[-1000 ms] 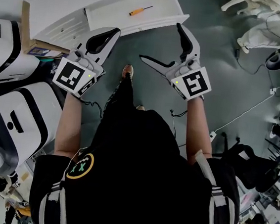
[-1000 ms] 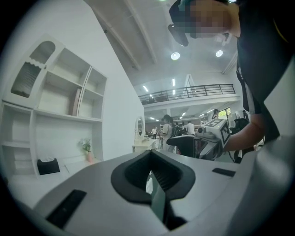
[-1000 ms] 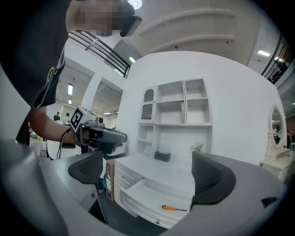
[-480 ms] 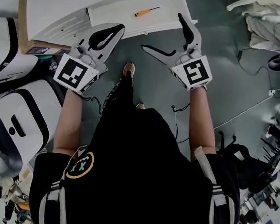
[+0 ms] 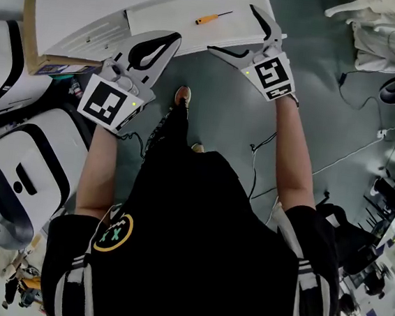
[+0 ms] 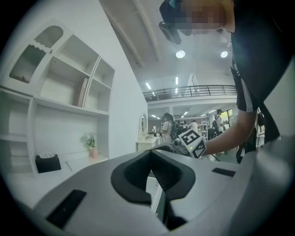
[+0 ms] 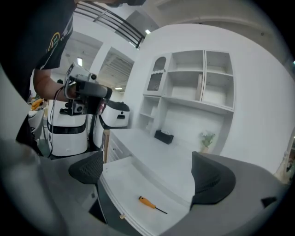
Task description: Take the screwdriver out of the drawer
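Screwdriver (image 7: pixel 150 203): lies flat on the floor of the open drawer. In the right gripper view its orange handle points left and its thin dark shaft points right. Nothing touches it.
Drawer (image 7: pixel 120 177): white, pulled out from under the white surface. Only the screwdriver shows inside.
Right claw (image 7: pixel 150 177): jaws spread wide, nothing between the pads. Looking along the jaws, the screwdriver sits in the gap between them but farther out, past the tips. In the head view, 1 jaw is over the drawer's right end and the other runs along its front edge.
Left claw (image 6: pixel 150 159): jaws closed together, pads meeting, nothing held. In the head view it is in front of the drawer's left part, clear of the inside.
Surface (image 7: pixel 159 154): white desktop behind the drawer. A black box (image 7: pixel 163 136) and a small potted plant (image 7: pixel 206 138) stand at its back, well apart from each other.
Shelves (image 7: pixel 198 83): white open compartments above the surface.
Machines (image 5: pixel 13 176): 2 white units with black trim on the floor to my left.
Cardboard (image 5: pixel 30 31): brown piece beside the left side of the drawer unit.
Floor (image 5: pixel 222 121): grey-green. My shoe (image 5: pixel 181 97) shows below the drawer.
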A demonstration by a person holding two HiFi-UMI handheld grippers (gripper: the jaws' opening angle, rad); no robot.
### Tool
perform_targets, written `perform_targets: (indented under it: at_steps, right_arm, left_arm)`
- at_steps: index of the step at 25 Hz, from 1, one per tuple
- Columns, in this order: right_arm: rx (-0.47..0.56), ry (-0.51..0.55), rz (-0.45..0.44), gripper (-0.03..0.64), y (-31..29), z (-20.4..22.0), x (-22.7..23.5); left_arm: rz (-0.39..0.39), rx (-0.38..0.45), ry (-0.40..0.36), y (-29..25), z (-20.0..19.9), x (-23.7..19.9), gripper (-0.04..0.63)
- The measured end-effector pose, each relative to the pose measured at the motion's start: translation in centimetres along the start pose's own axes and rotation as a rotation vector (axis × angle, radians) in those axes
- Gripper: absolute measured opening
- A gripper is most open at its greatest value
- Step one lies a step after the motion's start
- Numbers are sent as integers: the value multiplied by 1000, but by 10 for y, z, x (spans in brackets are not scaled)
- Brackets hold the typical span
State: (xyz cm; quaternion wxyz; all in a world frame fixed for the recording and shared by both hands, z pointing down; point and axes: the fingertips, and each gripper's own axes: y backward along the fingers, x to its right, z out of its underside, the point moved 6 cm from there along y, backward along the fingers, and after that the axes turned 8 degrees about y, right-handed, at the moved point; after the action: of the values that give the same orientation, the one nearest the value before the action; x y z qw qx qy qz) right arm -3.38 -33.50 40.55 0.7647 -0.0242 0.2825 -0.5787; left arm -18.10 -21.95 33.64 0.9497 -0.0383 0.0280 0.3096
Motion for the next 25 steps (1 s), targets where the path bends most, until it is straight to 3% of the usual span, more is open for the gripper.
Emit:
perform_targets:
  at_steps: [14,25]
  right_arm:
    - [-304,298,-292,588,-97,105,11]
    - [-431,399,-439,588,-149,161,5]
  left_arm:
    - [-41,-31,82,-12,12,-33,17]
    - [-47,-51,74,-13,30,-49,17]
